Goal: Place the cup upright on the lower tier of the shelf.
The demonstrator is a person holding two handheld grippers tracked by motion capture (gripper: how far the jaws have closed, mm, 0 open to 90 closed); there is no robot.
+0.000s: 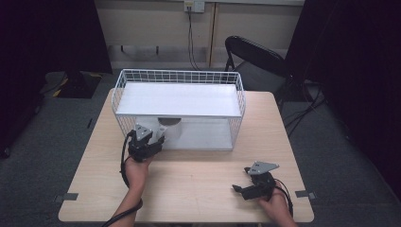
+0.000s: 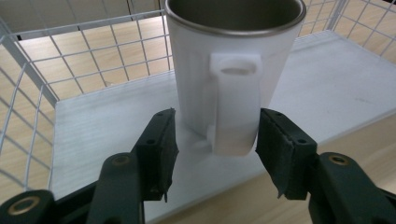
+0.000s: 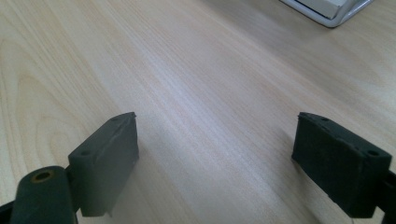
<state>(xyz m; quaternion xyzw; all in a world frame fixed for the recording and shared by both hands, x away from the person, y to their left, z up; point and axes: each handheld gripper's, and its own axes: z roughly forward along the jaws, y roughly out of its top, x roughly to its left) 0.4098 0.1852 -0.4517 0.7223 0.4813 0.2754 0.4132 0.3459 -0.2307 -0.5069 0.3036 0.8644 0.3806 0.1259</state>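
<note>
I've got the left gripper (image 2: 215, 140) at the open front of the white wire rack (image 1: 241, 101), on its lower shelf (image 2: 107, 126). The white mug (image 2: 233, 70) stands upright there, steel-lined inside, its handle (image 2: 232, 107) turned straight toward me. The handle sits between the jaws — the pad on the right of this view is just at the handle's edge, the other stands clear with a gap, so I call this one open, nothing clamped. No brand, label or writing that I can read on the mug's face or handle.

From the high view the mug sits under the rack's upper shelf (image 1: 177, 99), toward the left of the lower level, with my left hand (image 1: 137, 172) just behind the gripper on the wooden table (image 1: 198, 184).

The right gripper (image 3: 215, 163) is well apart — near the table's front right, jaws spread wide over bare wood, holding nothing. A corner of the rack's base shows at the top of its view.
</note>
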